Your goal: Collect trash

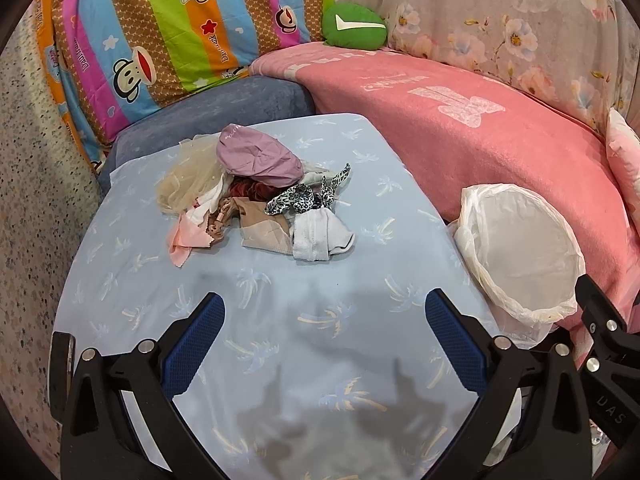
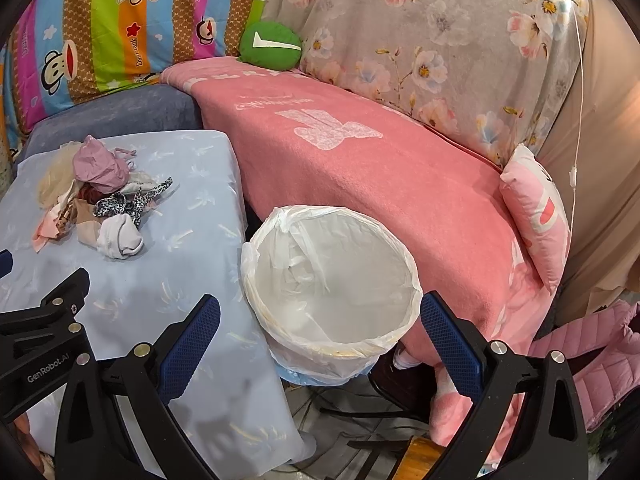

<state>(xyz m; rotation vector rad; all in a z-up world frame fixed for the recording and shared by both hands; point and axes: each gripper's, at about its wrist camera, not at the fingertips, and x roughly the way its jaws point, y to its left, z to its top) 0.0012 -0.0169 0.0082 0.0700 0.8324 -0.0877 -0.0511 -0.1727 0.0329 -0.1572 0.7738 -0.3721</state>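
A pile of crumpled trash (image 1: 256,196) lies on the light blue table cover (image 1: 280,320): a mauve bag, blond netting, leopard-print scraps, white and beige cloth. It also shows in the right wrist view (image 2: 100,200). A white bin with a plastic liner (image 1: 520,248) stands at the table's right edge, empty inside (image 2: 332,280). My left gripper (image 1: 324,312) is open and empty, above the table in front of the pile. My right gripper (image 2: 320,316) is open and empty, above the bin's near rim.
A pink blanket (image 2: 360,160) covers the sofa behind the bin. A green cushion (image 1: 354,26), a striped cartoon quilt (image 1: 160,28) and a floral cloth (image 2: 440,40) stand at the back. A pink pillow (image 2: 536,208) lies right. Floor and cables (image 2: 360,412) are below the bin.
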